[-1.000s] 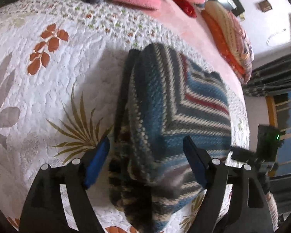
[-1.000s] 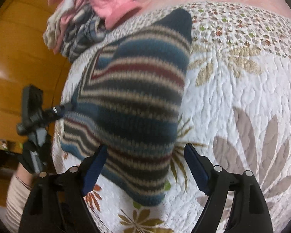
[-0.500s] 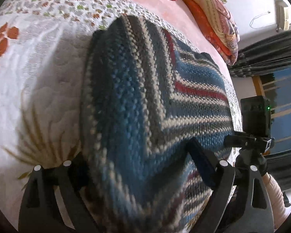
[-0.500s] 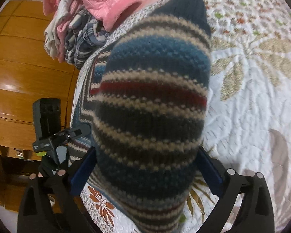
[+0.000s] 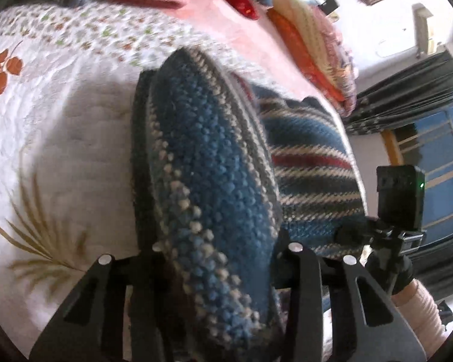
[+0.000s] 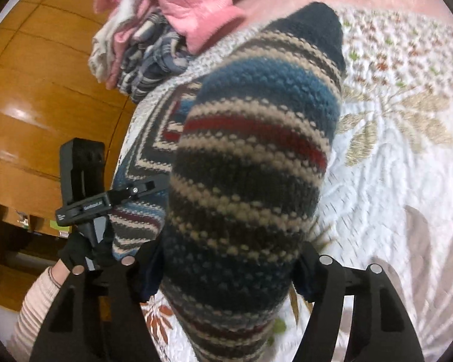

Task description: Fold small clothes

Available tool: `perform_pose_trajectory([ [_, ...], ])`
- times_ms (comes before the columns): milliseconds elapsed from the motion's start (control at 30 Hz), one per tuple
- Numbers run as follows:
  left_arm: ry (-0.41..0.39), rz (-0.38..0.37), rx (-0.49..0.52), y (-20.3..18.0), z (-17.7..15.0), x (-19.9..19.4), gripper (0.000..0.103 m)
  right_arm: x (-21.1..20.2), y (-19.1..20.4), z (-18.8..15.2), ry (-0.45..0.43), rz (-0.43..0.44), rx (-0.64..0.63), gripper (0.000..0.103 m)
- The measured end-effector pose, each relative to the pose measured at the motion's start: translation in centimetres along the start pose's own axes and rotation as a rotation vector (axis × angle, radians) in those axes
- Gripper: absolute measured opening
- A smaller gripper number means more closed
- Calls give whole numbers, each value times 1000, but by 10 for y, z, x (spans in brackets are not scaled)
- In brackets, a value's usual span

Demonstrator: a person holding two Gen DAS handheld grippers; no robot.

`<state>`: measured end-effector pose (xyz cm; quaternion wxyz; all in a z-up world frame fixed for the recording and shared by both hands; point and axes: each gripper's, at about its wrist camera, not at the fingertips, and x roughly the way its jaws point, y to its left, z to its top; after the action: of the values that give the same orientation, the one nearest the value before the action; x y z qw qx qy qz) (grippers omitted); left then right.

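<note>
Both tongs, left [image 5: 217,259] and right [image 6: 226,253], clench the sweater's [image 6: 250,157] near edge at lower centre, likely to fold it over.

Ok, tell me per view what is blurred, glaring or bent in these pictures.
Left wrist view: striped knit garment sharp mid-frame, soft near the left gripper; quilt smeared; fisheye bends the edges. Right wrist view: wooden cabinet shows glare; quilt streaked at right; right gripper dark.

Your left gripper [image 5: 217,259] has its jaws closed in on knit fabric; your right gripper [image 6: 226,256] grips likewise. A dark-gloved hand [image 6: 81,250] in a ribbed sleeve [image 6: 36,298] holds the left tool.
</note>
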<state>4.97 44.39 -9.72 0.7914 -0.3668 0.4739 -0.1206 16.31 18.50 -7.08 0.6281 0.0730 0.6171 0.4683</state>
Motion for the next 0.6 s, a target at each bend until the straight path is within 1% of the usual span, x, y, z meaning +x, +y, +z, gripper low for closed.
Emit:
perform_pose_trajectory([
  [100, -15, -48, 20, -32, -12, 1, 35, -27, -2, -12, -10, -6, -3, 69],
  [167, -12, -77, 42, -60, -24, 6, 35, -54, -10, -27, -24, -11, 6, 69],
  [233, -3, -95, 51, -81, -34, 12, 35, -78, -18, -43, -33, -21, 17, 69],
  [333, 11, -114, 45, -116, -61, 26, 35, -110, -34, -71, -44, -19, 41, 69],
  [400, 27, -112, 34, -132, -78, 38, 35, -124, -44, -87, -37, -29, 49, 69],
  [467, 51, -89, 41, -145, -98, 54, 35, -134, -57, -104, -23, -53, 56, 69],
  [533, 65, -60, 55, -152, -110, 66, 35, -137, -71, -115, -14, -69, 73, 69],
  [600, 80, -31, 46, -150, -120, 78, 36, -133, -84, -124, 5, -84, 93, 69],
])
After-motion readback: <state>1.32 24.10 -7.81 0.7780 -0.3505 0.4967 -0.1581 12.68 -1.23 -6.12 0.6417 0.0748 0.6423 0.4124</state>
